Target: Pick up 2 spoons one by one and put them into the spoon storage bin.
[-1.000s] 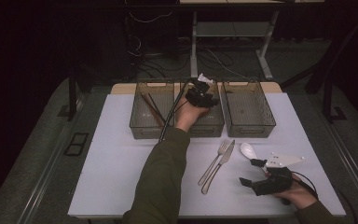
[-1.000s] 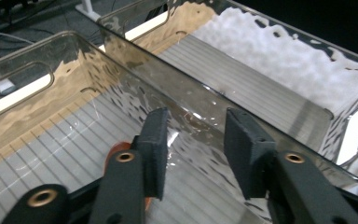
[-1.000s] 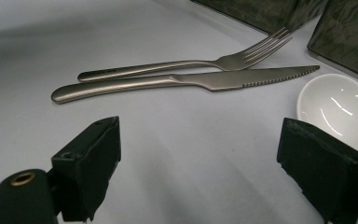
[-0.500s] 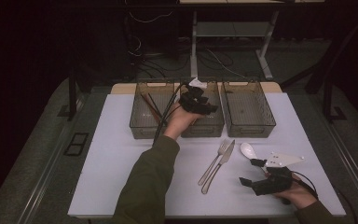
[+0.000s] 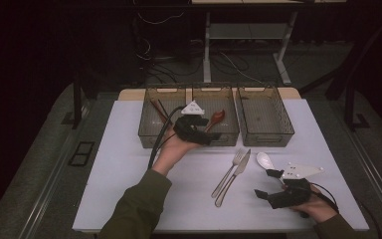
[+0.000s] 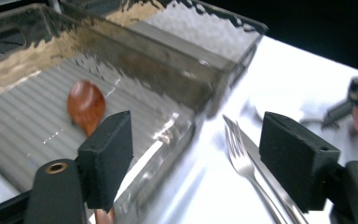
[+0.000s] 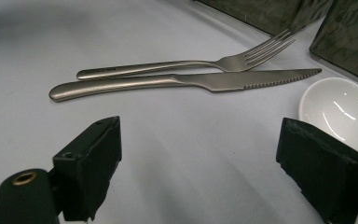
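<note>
Spoon point(image 6: 86, 102) now lies in the middle bin point(image 5: 227, 135); left gripper point(image 5: 206, 132) has drawn back, jaws wide and empty. Right gripper point(image 5: 268, 185) waits wide by fork point(image 7: 186, 64) and knife point(image 7: 182, 82).

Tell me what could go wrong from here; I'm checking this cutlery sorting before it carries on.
1. The left gripper hangs open right over the middle bin's front wall, above the wooden spoon; dropping lower might knock the wall or jolt the spoon.
2. The fork and knife lie side by side, nearly touching, so the open right gripper could pinch or drag both.
3. The white spoon sits close to that gripper and may get nudged.
</note>
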Demonstrator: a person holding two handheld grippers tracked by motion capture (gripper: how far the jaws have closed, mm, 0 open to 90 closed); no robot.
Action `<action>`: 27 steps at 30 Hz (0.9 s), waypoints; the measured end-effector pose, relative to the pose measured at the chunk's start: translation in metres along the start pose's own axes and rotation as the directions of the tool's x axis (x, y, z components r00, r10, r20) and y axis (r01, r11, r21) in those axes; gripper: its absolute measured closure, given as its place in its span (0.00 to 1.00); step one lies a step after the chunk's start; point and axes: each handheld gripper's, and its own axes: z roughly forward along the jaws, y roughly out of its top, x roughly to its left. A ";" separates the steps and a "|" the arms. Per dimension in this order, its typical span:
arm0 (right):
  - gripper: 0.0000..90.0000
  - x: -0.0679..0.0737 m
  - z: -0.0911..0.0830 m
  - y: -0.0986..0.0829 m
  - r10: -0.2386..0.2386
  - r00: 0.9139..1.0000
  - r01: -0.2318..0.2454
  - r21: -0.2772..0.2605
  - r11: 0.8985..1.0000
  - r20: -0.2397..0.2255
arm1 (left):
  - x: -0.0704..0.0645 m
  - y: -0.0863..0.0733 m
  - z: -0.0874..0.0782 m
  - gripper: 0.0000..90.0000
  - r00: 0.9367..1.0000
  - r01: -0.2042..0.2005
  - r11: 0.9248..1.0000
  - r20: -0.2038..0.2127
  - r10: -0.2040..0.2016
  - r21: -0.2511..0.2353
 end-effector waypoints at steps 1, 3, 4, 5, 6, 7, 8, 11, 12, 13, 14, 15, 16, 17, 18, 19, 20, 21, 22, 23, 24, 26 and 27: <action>0.15 0.000 0.000 0.000 -0.003 1.000 0.003 0.000 1.000 -0.001 | -0.002 -0.005 -0.004 0.25 1.000 -0.003 1.000 -0.001 0.003 0.001; 0.15 0.000 0.000 0.000 -0.006 1.000 0.006 0.002 1.000 -0.003 | -0.007 -0.015 -0.012 0.23 1.000 -0.010 1.000 -0.008 0.010 0.007; 0.15 0.000 0.001 0.000 -0.006 1.000 0.006 0.004 1.000 -0.002 | -0.009 -0.020 -0.016 0.21 1.000 -0.002 1.000 -0.012 0.002 0.009; 0.15 0.000 0.001 0.000 -0.004 1.000 0.004 0.005 1.000 -0.001 | -0.010 -0.026 -0.021 0.20 1.000 -0.002 1.000 -0.018 0.002 0.006; 0.15 0.000 0.001 0.000 0.000 1.000 0.000 0.007 1.000 -0.002 | -0.012 -0.031 -0.025 0.19 1.000 0.003 1.000 -0.025 -0.002 0.008; 0.15 0.001 0.000 0.000 0.010 1.000 -0.009 0.009 1.000 -0.004 | -0.013 -0.037 -0.029 0.18 1.000 0.007 1.000 -0.030 -0.007 0.005; 0.15 0.000 0.000 0.000 0.006 1.000 -0.006 0.005 1.000 0.001 | -0.014 -0.044 -0.033 0.17 0.999 0.010 1.000 -0.033 -0.010 -0.002; 0.15 -0.001 0.000 0.001 0.013 1.000 -0.013 0.005 1.000 0.000 | -0.016 -0.060 -0.045 0.15 0.999 0.012 1.000 -0.046 -0.012 0.002; 0.15 -0.001 -0.001 0.001 0.016 1.000 -0.016 0.005 1.000 0.001 | -0.016 -0.065 -0.048 0.15 0.999 0.018 1.000 -0.045 -0.018 0.000; 0.15 -0.001 -0.001 0.001 0.018 1.000 -0.018 0.008 1.000 0.000 | -0.017 -0.070 -0.052 0.14 0.999 0.021 1.000 -0.045 -0.021 -0.003; 0.15 -0.001 -0.001 0.002 0.018 1.000 -0.018 0.009 1.000 0.004 | -0.018 -0.074 -0.055 0.14 0.998 0.026 1.000 -0.050 -0.026 -0.003; 0.15 -0.002 -0.001 0.002 0.019 1.000 -0.019 0.012 1.000 0.006 | -0.019 -0.078 -0.058 0.13 0.998 0.031 0.999 -0.050 -0.032 -0.006; 0.15 -0.002 -0.001 0.003 0.026 1.000 -0.026 0.016 1.000 0.008 | -0.020 -0.082 -0.061 0.13 0.998 0.034 0.999 -0.051 -0.035 -0.013; 0.15 -0.002 -0.002 0.003 0.032 0.999 -0.032 0.018 0.999 0.006 | -0.021 -0.086 -0.065 0.12 0.998 0.034 0.999 -0.054 -0.035 -0.014; 0.15 -0.003 -0.003 0.004 0.036 0.999 -0.036 0.018 0.999 0.005 | -0.022 -0.090 -0.067 0.12 0.998 0.036 0.999 -0.057 -0.036 -0.014; 0.15 -0.003 -0.003 0.004 0.046 0.999 -0.046 0.023 0.999 0.005 | -0.023 -0.093 -0.070 0.11 0.998 0.034 0.999 -0.058 -0.035 -0.016; 0.15 -0.004 -0.004 0.005 0.062 0.998 -0.062 0.027 0.998 0.000 | -0.023 -0.097 -0.072 0.10 0.998 0.034 0.999 -0.056 -0.035 -0.018; 0.15 -0.005 -0.004 0.006 0.068 0.998 -0.068 0.026 0.997 -0.002 | -0.024 -0.101 -0.074 0.09 0.998 0.032 0.999 -0.057 -0.033 -0.014; 0.15 -0.005 -0.005 0.007 0.074 0.997 -0.074 0.030 0.997 -0.003 | -0.025 -0.104 -0.076 0.07 0.998 0.037 0.999 -0.059 -0.037 -0.010; 0.15 -0.006 -0.006 0.008 0.079 0.997 -0.079 0.031 0.996 0.001 | -0.026 -0.108 -0.078 0.06 0.997 0.040 0.999 -0.061 -0.040 -0.007; 0.15 -0.007 -0.007 0.009 0.085 0.996 -0.085 0.030 0.996 0.004 | -0.027 -0.111 -0.079 0.05 0.997 0.041 0.999 -0.059 -0.041 -0.004; 0.15 -0.008 -0.009 0.011 0.087 0.996 -0.087 0.026 0.996 0.009 | -0.029 -0.118 -0.082 0.02 0.997 0.050 0.999 -0.053 -0.050 -0.005; 0.15 -0.008 -0.010 0.012 0.090 0.996 -0.090 0.026 0.996 0.009 | -0.031 -0.121 -0.083 0.01 0.998 0.049 0.999 -0.051 -0.049 -0.005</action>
